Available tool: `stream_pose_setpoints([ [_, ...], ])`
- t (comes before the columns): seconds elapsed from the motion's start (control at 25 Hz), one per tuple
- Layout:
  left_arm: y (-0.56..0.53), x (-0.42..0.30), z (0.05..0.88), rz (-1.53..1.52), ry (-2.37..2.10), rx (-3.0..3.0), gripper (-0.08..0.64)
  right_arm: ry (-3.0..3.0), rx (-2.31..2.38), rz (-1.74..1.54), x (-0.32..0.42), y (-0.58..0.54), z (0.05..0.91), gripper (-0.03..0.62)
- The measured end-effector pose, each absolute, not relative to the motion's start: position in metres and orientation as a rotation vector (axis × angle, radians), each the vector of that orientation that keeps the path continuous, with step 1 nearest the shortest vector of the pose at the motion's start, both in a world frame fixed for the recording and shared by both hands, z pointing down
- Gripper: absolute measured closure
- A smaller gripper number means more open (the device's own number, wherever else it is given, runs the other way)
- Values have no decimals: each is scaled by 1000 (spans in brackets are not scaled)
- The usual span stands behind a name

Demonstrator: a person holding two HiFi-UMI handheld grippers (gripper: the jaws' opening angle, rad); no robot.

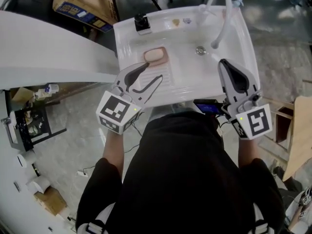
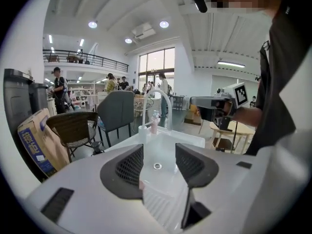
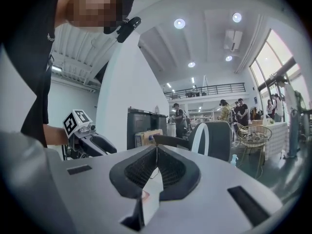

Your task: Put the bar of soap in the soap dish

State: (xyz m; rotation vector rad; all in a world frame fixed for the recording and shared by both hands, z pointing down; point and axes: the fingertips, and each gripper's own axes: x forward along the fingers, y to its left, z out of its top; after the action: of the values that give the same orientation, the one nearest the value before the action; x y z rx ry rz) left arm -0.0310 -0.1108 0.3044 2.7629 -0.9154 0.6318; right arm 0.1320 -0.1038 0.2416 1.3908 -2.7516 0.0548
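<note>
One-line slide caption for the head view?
Head view: bar of soap lies in the soap dish on the white sink; left gripper open and empty nearby, right gripper shut.

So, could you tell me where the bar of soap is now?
In the head view, the bar of soap lies in the pink soap dish at the left of the sink, just beyond the left tongs and left of the drain.

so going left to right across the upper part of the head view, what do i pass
cardboard box → bar of soap → drain → tap
</note>
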Motion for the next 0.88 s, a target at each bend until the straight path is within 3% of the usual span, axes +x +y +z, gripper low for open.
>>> stream_pose_setpoints([
  [0.16,-109,-36,276,514,-1073,2771,402,-2765,1419,44,136,-102,235,571],
  [0.36,-110,-53,252,374,-1326,2696,529,-2787,1424,26,134,-102,227,571],
  [0.88,-98,-60,234,272,-1461,2673,557,-2771,1402,-16,130,-100,226,571],
])
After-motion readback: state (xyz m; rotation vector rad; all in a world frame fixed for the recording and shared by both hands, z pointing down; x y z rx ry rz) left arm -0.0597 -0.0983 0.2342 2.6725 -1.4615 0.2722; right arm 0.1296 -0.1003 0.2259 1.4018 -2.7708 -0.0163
